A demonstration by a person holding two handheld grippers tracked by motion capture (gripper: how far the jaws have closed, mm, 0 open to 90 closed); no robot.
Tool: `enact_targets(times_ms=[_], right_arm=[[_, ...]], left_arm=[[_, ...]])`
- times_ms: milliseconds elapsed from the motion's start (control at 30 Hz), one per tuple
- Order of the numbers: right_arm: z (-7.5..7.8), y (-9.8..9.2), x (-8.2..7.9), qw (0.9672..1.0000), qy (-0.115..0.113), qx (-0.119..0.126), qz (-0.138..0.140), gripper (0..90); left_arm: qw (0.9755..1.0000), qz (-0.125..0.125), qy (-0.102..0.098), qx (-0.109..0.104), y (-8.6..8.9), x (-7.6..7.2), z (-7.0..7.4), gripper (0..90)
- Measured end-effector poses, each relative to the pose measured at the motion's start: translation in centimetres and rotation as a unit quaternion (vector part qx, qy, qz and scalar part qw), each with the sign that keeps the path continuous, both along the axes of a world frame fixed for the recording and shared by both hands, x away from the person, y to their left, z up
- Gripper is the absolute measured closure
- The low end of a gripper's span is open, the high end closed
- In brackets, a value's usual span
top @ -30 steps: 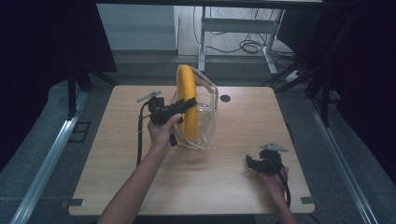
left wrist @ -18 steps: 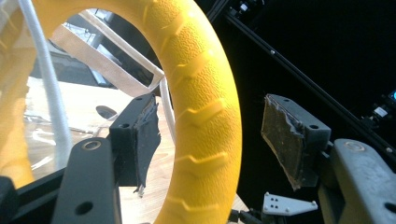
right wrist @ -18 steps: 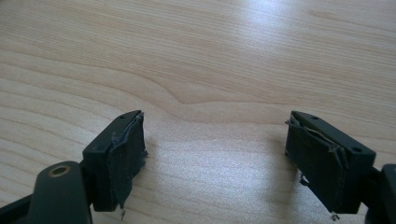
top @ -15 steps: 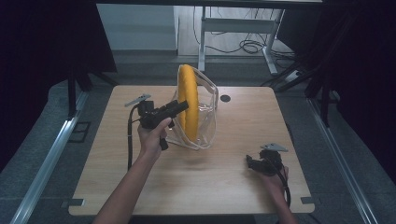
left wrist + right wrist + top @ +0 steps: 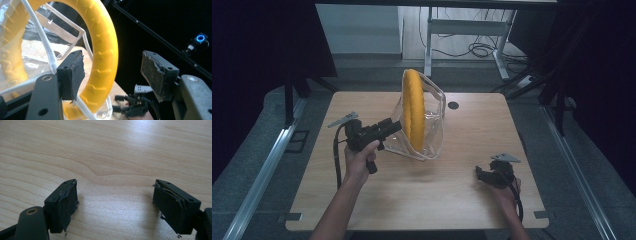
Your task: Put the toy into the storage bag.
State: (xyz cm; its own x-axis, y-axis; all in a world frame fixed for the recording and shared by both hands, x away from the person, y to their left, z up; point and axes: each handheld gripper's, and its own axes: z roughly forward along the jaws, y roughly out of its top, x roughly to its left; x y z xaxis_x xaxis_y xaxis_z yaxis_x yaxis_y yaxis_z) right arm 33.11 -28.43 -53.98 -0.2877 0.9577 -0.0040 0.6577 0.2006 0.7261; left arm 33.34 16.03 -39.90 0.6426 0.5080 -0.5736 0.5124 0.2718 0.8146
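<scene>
Holding the left gripper (image 5: 391, 125) in your left hand (image 5: 359, 159), you have it raised over the left half of the wooden table (image 5: 362, 200), with its jaws pointing right toward the standing bag. Your left gripper view shows the jaws spread wide with nothing between the pads; the yellow ring (image 5: 105, 57) stands just beyond them, closer to the left jaw. No contact between either pad and the ring can be confirmed. The cable (image 5: 336, 155) of this gripper loops down beside your wrist.

At the table's centre, toward the far edge, you have a clear plastic bag (image 5: 434, 120) standing upright on the surface. The yellow ring stands on edge inside it, seen nearly edge-on in the high view (image 5: 413, 112). White piping runs along the bag's seams (image 5: 37, 27), and its base rests on the table. A small dark round hole (image 5: 453, 105) sits in the tabletop just to the right of the bag.

At the right, near the front edge, your right hand (image 5: 507, 192) holds the right gripper (image 5: 482, 175) low over the table, well apart from the bag. Your right gripper view shows both jaws wide apart with bare wood grain (image 5: 112, 157) between them; they grip nothing. The torn padding on both pads (image 5: 67, 202) is visible. This gripper also appears in the distance in your left gripper view (image 5: 120, 103), beyond the ring.
</scene>
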Motion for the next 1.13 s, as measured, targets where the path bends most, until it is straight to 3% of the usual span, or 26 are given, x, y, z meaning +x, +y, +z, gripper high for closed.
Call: enact_targets(times_ms=[100,300,667,767,1133], right_arm=[[0.0,0.0,0.0,1.0000,-0.001,-0.001,0.000,20.3],[0.0,0.0,0.0,1.0000,0.000,0.000,-0.001,20.2],[0.0,0.0,0.0,1.0000,-0.001,0.000,0.000,20.3],[0.0,0.0,0.0,1.0000,0.000,0.000,0.000,20.3],[0.0,0.0,0.0,1.0000,-0.001,-0.001,0.000,20.5]], left_arm=[[1.0000,-0.008,-0.001,0.005,0.2,-0.6,-0.3,33.4],[0.9992,-0.018,0.000,0.036,0.8,-1.7,-1.4,33.3],[0.9971,0.002,0.014,0.075,2.4,-3.5,-4.3,33.5],[0.9966,0.001,0.024,0.078,2.7,-3.6,-4.8,33.5],[0.9963,0.003,0.025,0.082,2.8,-3.6,-5.0,32.8]])
